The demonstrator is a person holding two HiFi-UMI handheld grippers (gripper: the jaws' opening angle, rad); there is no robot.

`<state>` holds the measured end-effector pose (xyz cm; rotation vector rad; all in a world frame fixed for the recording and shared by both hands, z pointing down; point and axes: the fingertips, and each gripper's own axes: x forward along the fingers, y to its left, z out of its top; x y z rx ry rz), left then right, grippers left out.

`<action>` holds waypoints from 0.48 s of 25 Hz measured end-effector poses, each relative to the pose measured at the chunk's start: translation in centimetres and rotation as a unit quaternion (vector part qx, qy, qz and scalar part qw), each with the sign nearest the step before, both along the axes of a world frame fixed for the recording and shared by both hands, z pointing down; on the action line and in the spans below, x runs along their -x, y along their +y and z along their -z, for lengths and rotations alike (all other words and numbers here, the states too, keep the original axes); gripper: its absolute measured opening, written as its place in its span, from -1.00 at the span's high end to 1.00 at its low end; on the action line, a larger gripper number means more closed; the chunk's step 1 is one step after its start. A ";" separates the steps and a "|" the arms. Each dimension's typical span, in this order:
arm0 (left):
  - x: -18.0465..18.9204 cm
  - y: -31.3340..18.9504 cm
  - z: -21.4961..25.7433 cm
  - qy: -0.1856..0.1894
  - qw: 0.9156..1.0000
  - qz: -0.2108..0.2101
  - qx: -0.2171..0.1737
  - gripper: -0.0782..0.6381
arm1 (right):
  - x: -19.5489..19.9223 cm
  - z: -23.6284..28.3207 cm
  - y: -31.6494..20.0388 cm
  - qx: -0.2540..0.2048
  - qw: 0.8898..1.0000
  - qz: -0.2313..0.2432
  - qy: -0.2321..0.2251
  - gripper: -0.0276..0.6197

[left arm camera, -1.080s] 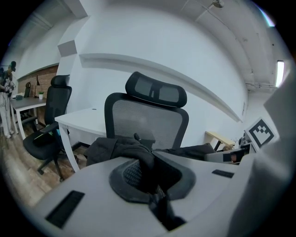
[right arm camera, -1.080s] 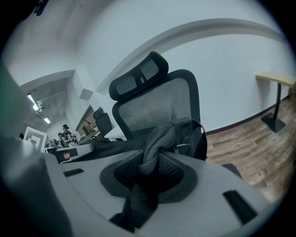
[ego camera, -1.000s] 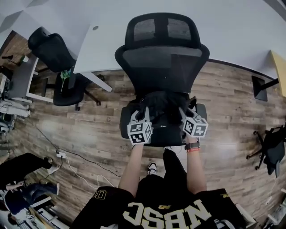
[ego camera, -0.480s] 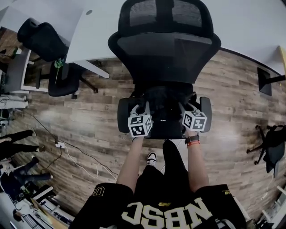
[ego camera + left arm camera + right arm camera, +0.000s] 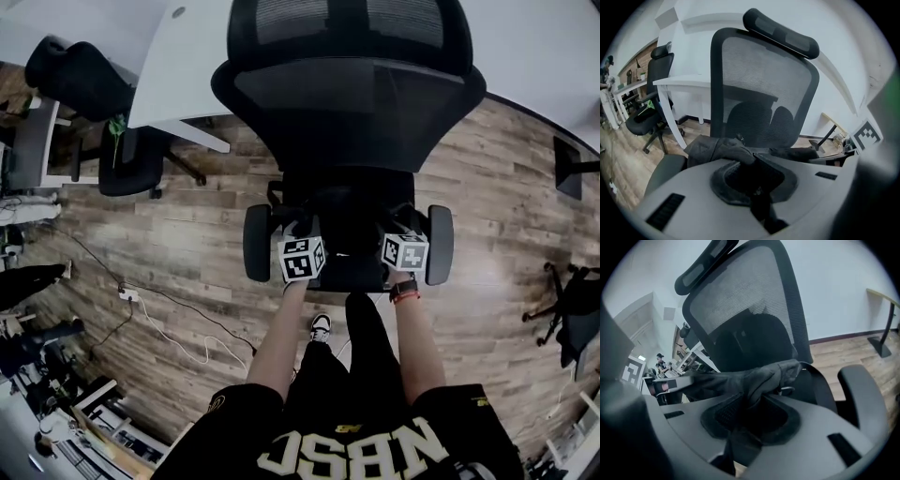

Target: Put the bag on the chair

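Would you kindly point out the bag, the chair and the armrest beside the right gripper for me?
bag (image 5: 761,373): right gripper view, on its bunched grey fabric.
chair (image 5: 759,75): left gripper view, on the mesh backrest.
armrest (image 5: 439,246): head view, on the pad's top.

Wood-plank floor (image 5: 187,234), white desk (image 5: 173,66), spare black chair (image 5: 77,80)
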<state>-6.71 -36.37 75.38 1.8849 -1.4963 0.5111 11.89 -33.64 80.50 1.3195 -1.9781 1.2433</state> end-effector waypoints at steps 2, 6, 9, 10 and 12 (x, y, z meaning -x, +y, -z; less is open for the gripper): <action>0.3 -0.6 -1.4 0.000 1.000 0.006 0.008 0.70 | 0.0 -1.2 -0.7 0.007 1.000 0.004 0.001 0.62; 1.0 -1.4 -4.4 -0.005 1.000 0.014 0.024 0.70 | 0.2 -4.2 -2.0 0.021 1.000 0.013 0.004 0.61; 1.1 -1.0 -7.1 -0.004 0.999 0.021 0.045 0.70 | -0.1 -6.7 -2.0 0.038 0.999 0.023 0.010 0.61; 1.0 -1.2 -8.0 -0.006 0.999 0.018 0.051 0.70 | -0.3 -7.3 -2.4 0.039 0.999 0.023 0.011 0.61; 1.3 -2.0 -9.4 -0.016 0.998 0.009 0.056 0.70 | -0.5 -8.3 -3.4 0.036 0.999 0.020 0.004 0.60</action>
